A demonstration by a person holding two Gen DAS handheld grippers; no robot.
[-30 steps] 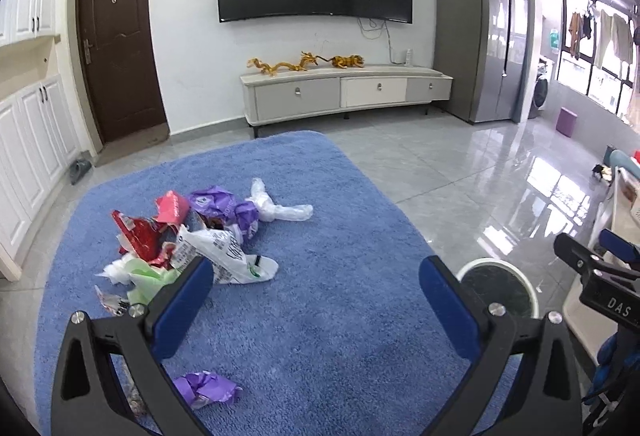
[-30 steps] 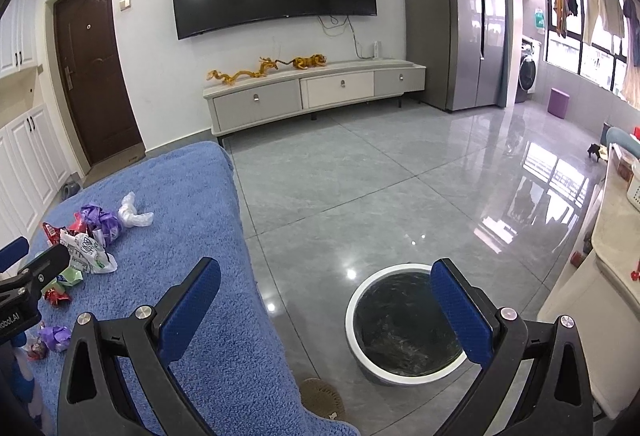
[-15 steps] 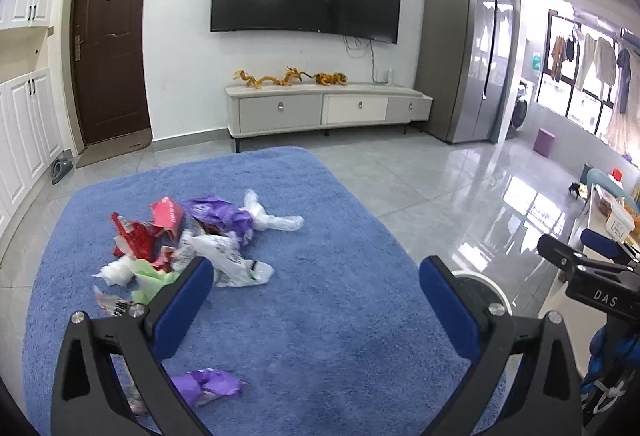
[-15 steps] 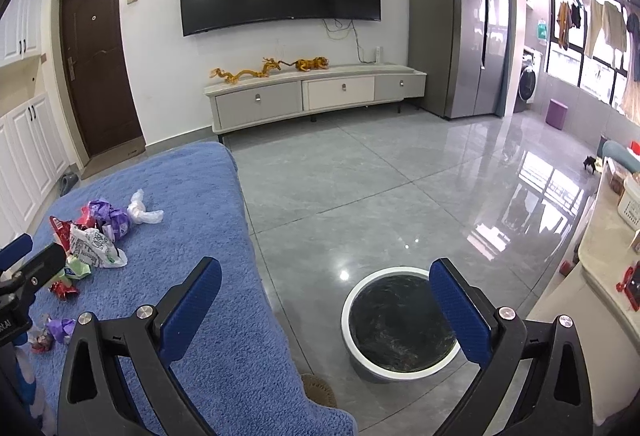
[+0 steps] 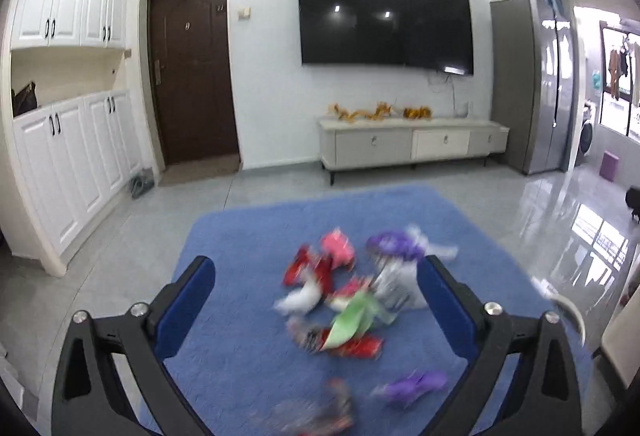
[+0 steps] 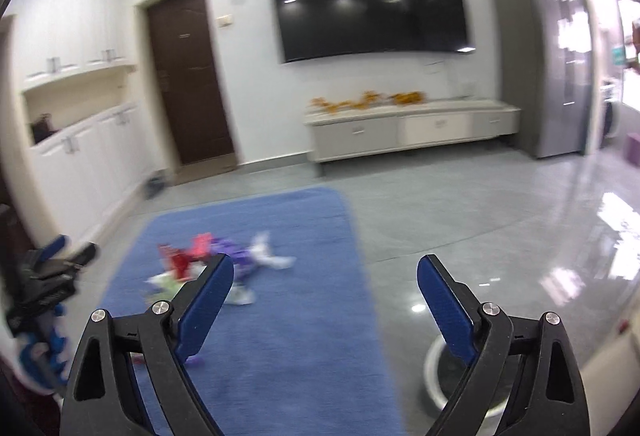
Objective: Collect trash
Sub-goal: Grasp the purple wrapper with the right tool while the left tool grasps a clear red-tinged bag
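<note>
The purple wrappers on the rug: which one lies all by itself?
The small purple wrapper nearest the camera; the other purple wrapper sits in the pile.

Left gripper: jaws spread wide, blue pads facing each other, nothing pressed between them, tilted down. Right gripper: jaws apart and empty, just been closing a little, also tilted down. Left gripper also visible at the left edge of the right wrist view, blurred, state there unclear.
</note>
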